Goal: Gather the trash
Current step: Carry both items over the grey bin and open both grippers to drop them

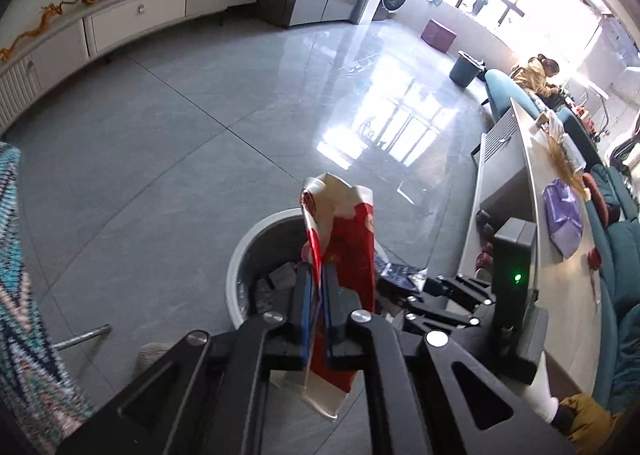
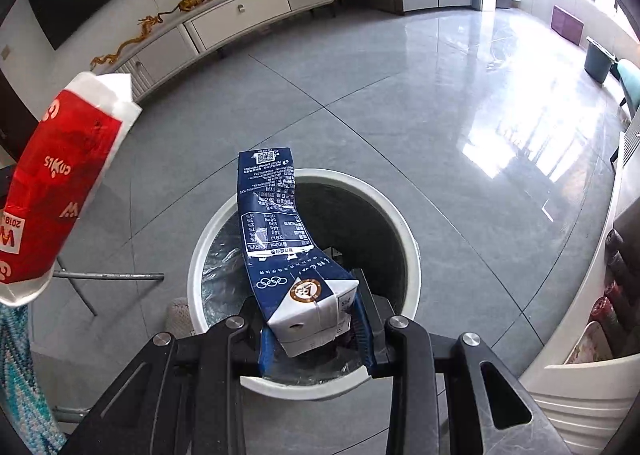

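My left gripper [image 1: 318, 315] is shut on a red and white snack bag [image 1: 344, 251], held upright beside the round white trash bin [image 1: 236, 279]. The same bag shows at the left of the right wrist view [image 2: 56, 183]. My right gripper [image 2: 316, 331] is shut on a flattened dark blue milk carton [image 2: 276, 231], held over the open mouth of the trash bin [image 2: 404, 231]. The carton and right gripper show in the left wrist view [image 1: 400, 275], just right of the bag. The bin is lined with a clear bag and holds dark trash.
Grey tiled floor [image 2: 360, 95] surrounds the bin. A long white TV cabinet [image 2: 240, 15] runs along the far wall. A white table [image 1: 560, 215] with a purple bag stands to the right, teal sofas behind it. A patterned cloth [image 1: 24, 315] hangs at left. A metal chair leg [image 2: 108, 276] lies near the bin.
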Action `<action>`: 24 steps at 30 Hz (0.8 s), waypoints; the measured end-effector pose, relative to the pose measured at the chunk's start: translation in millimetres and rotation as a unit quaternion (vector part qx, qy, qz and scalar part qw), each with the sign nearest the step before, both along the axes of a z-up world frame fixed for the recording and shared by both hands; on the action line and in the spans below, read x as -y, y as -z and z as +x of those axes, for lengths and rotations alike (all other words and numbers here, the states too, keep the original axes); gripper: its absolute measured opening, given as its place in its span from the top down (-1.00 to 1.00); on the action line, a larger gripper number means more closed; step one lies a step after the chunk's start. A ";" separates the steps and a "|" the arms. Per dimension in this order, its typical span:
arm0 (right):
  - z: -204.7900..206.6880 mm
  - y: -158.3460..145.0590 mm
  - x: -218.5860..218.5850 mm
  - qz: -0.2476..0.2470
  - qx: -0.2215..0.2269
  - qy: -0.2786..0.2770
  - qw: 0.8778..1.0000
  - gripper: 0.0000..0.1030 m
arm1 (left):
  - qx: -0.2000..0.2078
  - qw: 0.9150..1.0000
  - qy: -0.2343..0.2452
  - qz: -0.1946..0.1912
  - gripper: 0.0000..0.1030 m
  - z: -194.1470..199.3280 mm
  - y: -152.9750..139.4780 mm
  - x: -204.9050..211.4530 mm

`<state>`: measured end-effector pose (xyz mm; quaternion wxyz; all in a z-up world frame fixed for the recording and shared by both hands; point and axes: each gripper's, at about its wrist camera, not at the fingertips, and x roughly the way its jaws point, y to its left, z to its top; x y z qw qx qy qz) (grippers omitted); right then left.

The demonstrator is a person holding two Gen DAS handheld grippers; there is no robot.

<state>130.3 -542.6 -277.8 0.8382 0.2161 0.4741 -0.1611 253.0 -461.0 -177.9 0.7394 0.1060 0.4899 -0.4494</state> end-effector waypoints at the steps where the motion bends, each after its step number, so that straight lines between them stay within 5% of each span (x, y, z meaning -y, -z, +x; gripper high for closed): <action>1: 1.9 1.0 0.4 -0.001 -0.001 0.002 1.000 0.39 | -0.007 1.000 0.000 -0.006 0.88 2.0 1.9 2.8; 5: 5.6 4.2 2.7 -0.013 -0.009 0.012 1.000 0.00 | -0.021 1.000 0.007 -0.020 0.75 4.1 3.5 7.8; 8: 1.5 0.6 2.1 -0.017 -0.006 0.018 1.000 -0.10 | -0.017 0.999 0.001 -0.037 0.07 3.3 -5.8 1.3; 16: -14.1 -30.0 -8.6 -0.039 0.021 0.022 0.999 -0.30 | 0.027 0.997 -0.020 -0.063 0.05 -4.7 -52.8 -37.3; 24: -32.9 -102.6 -45.5 -0.061 0.095 0.002 0.994 -0.34 | 0.105 0.990 -0.052 -0.076 0.05 -33.9 -114.3 -111.1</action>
